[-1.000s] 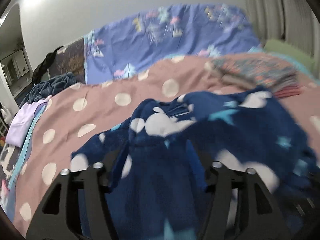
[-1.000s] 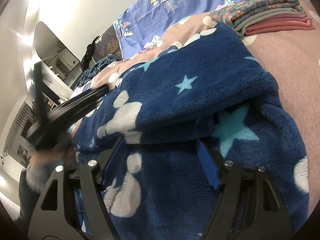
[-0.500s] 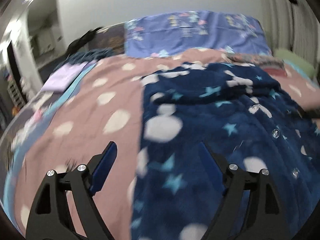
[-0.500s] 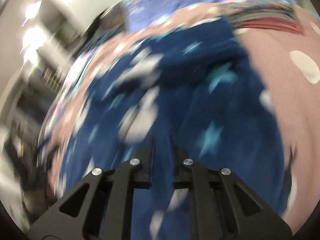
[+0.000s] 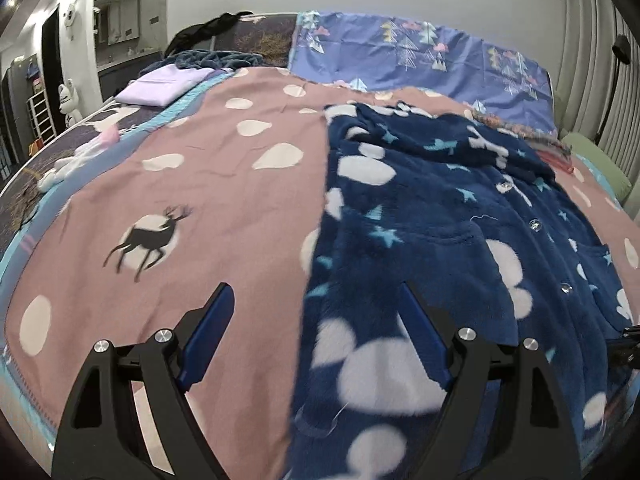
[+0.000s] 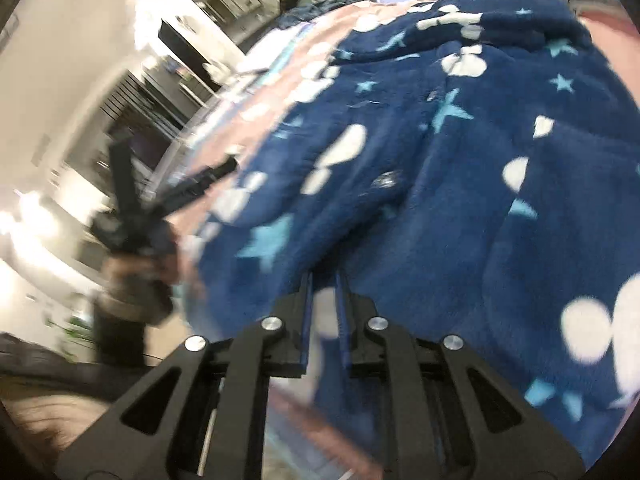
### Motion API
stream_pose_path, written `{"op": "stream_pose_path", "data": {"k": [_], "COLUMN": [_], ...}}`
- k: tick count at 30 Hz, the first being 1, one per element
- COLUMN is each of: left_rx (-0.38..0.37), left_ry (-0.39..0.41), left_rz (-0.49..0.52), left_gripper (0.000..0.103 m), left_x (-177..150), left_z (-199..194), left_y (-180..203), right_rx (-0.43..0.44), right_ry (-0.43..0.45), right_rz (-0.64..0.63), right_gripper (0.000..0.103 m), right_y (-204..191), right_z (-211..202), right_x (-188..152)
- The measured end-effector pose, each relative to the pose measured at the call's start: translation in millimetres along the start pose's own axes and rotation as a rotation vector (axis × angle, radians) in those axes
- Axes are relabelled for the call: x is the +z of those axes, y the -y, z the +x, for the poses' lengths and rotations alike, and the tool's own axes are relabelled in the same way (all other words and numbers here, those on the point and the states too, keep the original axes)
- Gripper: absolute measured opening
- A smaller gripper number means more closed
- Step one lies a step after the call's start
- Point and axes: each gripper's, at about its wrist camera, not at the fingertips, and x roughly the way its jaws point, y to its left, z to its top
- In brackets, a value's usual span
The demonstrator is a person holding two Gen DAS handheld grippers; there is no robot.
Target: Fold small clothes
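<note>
A navy fleece garment (image 5: 440, 216) with white blobs, pale stars and a row of snap buttons lies spread on the pink spotted bedspread (image 5: 224, 200). My left gripper (image 5: 314, 292) is open and hovers over the garment's left edge, one finger above bedspread, the other above fleece, holding nothing. In the right wrist view my right gripper (image 6: 323, 292) sits at the near hem of the garment (image 6: 460, 160). Its jaws are opening from a narrow gap, with fleece between the pads. The left gripper (image 6: 172, 168) also shows there, blurred, in a hand.
A folded stack of clothes (image 5: 548, 144) lies behind the garment at the right. Blue tree-print pillows (image 5: 420, 56) line the head of the bed. A lilac folded cloth (image 5: 160, 88) and a white plush toy (image 5: 80, 156) lie at the left; a green cushion (image 5: 596, 156) is far right.
The bunched garment now lies spread flat. My left gripper let go of it, opened and swung out to its left edge. My right gripper closed at the near hem and moved back.
</note>
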Motion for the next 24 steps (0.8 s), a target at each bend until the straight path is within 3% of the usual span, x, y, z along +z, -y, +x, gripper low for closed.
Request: {"op": "stream_pose_path", "data": {"k": [1, 2, 6, 7, 8, 9, 11, 13, 15, 16, 17, 20, 24], "left_rx": [-0.005, -0.015, -0.058, -0.08, -0.11, -0.15, -0.185, -0.212, -0.246, -0.244, -0.239, -0.246, -0.277], "left_ry": [0.003, 0.001, -0.033, -0.048, -0.064, -0.087, -0.114, -0.121, -0.126, -0.126, -0.126, -0.131, -0.143], "left_rz": [-0.016, -0.037, -0.086, -0.092, -0.097, -0.106, -0.11, -0.103, -0.1, -0.094, -0.081, -0.08, -0.091], "left_gripper": [0.083, 0.083, 0.083, 0.083, 0.083, 0.083, 0.082, 0.077, 0.077, 0.077, 0.077, 0.075, 0.063], "left_x": [-2.9, -6.4, -16.1, -18.9, -22.9, -27.5, -33.3, -39.6, -44.7, -46.0, -46.9, -46.6, -50.7], "left_z": [-5.0, -9.0, -9.4, -7.3, -5.2, -1.7, 2.0, 1.8, 2.9, 3.8, 4.9, 3.4, -2.6], "left_y": [-5.7, -12.6, -24.8, -25.4, -25.6, -24.3, -21.1, -17.0, -13.0, -11.0, -8.7, -8.9, -16.3], "right_rx": [0.031, 0.077, 0.198, 0.216, 0.202, 0.152, 0.136, 0.107, 0.017, -0.015, -0.026, -0.036, -0.113], "right_ry": [0.003, 0.002, -0.024, -0.028, -0.034, -0.051, -0.055, 0.02, 0.058, 0.045, 0.02, 0.053, 0.27], "right_rz": [0.014, 0.036, 0.107, 0.11, 0.109, 0.123, 0.171, 0.124, 0.079, 0.087, 0.104, 0.177, 0.274], "right_gripper": [0.04, 0.048, 0.049, 0.046, 0.018, 0.005, 0.005, 0.005, 0.014, 0.031, 0.041, 0.038, 0.05], "right_y": [1.0, 2.4, -0.3, -2.5, -3.9, -3.4, -0.3, -4.0, -4.3, 0.5, 6.2, 19.9, 49.4], "right_z": [-2.7, -3.3, 14.0, 17.1, 22.7, 28.7, 26.5, 1.2, -17.3, -17.9, -16.6, -35.3, -114.7], "right_x": [-1.2, -3.9, 5.5, 2.9, 4.2, 5.5, 5.8, 7.0, 6.2, 6.4, 4.7, -4.1, -25.5]}}
